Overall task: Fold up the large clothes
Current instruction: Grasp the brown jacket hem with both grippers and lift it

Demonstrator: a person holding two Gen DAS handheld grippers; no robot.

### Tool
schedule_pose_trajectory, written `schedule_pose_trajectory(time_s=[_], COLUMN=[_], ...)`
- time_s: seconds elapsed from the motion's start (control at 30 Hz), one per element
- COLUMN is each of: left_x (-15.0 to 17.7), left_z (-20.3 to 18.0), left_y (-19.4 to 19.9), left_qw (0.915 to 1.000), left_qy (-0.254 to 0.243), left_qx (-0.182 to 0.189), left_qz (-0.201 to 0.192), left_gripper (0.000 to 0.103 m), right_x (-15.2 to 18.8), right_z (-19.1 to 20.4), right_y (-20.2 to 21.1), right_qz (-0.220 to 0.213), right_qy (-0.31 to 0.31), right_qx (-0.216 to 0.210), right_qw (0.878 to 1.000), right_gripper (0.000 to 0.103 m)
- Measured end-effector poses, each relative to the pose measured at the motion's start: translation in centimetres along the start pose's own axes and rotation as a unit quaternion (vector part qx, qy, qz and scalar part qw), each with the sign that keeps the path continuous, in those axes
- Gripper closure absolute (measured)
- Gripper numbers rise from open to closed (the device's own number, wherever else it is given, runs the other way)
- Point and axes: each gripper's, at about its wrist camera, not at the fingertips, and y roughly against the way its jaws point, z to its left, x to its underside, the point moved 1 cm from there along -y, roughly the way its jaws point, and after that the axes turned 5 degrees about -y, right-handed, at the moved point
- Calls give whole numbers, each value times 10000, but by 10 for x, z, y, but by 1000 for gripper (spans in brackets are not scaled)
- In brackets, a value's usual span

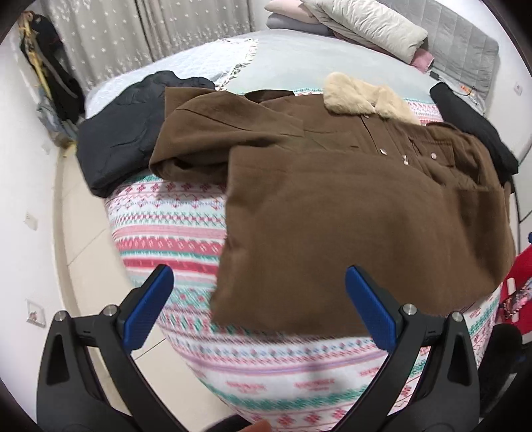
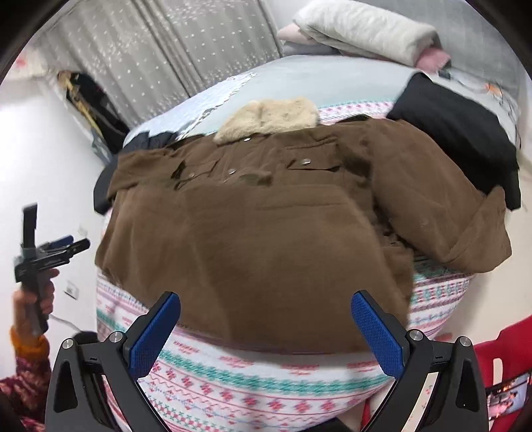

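Through the left wrist camera I see my left gripper (image 1: 259,292) with its two blue pads (image 1: 149,305) spread wide, nothing between them, hanging above the near hem of one brown coat (image 1: 349,212). The coat lies flat on the patterned blanket (image 1: 173,226) that covers the near end of the bed. Its lower half is folded up over the body, and one sleeve (image 1: 199,149) lies bunched on the coat's left side. One cream fur collar (image 1: 362,99) sits at the coat's far end, and I count three metal snaps below it (the frame is blurred, so there may be more). Touching the coat's left sleeve is one dark folded garment (image 1: 123,139); a second black garment (image 1: 475,129) lies against the coat's right shoulder. Beyond the collar, well apart from the coat, is one stack of folded bedding (image 1: 365,23).

Through the right wrist camera, my right gripper (image 2: 266,322) likewise stands spread, its two blue pads (image 2: 379,335) empty and poised over the coat's (image 2: 249,239) near hem. Here I count four snaps near the collar (image 2: 269,116) and two chest pocket flaps. One sleeve (image 2: 442,206) lies folded across the coat's right side, with the black garment (image 2: 459,133) just beyond it. Left of the coat, well apart from it, the left gripper (image 2: 71,244) is held in a hand (image 2: 36,299); from this side I cannot tell its spread. Right of the coat's hem stands one red plastic thing (image 2: 498,349), partly cut off.
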Motion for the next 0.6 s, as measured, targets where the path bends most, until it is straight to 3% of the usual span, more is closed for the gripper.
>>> schedule_pose_trajectory(time_s=[0.2, 0.3, 0.4, 0.43, 0.53, 0.57, 0.6], left_x=[-21, -29, -33, -33, -31, -31, -30], left_z=[33, 40, 40, 39, 34, 33, 31], left_y=[-42, -70, -98, -106, -112, -109, -104], left_qw=[9957, 9899, 9813, 9777, 9686, 9689, 9649], left_qy=[-137, -40, 187, 310, 583, 591, 610], left_qx=[908, 1403, 1875, 2029, 2374, 2368, 2519], left_qz=[93, 211, 383, 444, 452, 408, 418], left_gripper=[0, 2, 13, 15, 44, 72, 93], right_x=[-33, -46, -59, -62, -63, -62, -61], right_z=[-63, -76, -79, -80, -76, -72, -66], right_y=[-13, -32, -70, -81, -105, -107, -107], right_qz=[95, 292, 595, 690, 907, 937, 958], right_qy=[-678, -781, -882, -931, -1100, -1081, -1010], right_qx=[-216, -520, -728, -776, -1075, -1166, -1242], right_qw=[9974, 9952, 9917, 9902, 9839, 9828, 9825], right_gripper=[0, 3, 12, 19, 39, 55, 65])
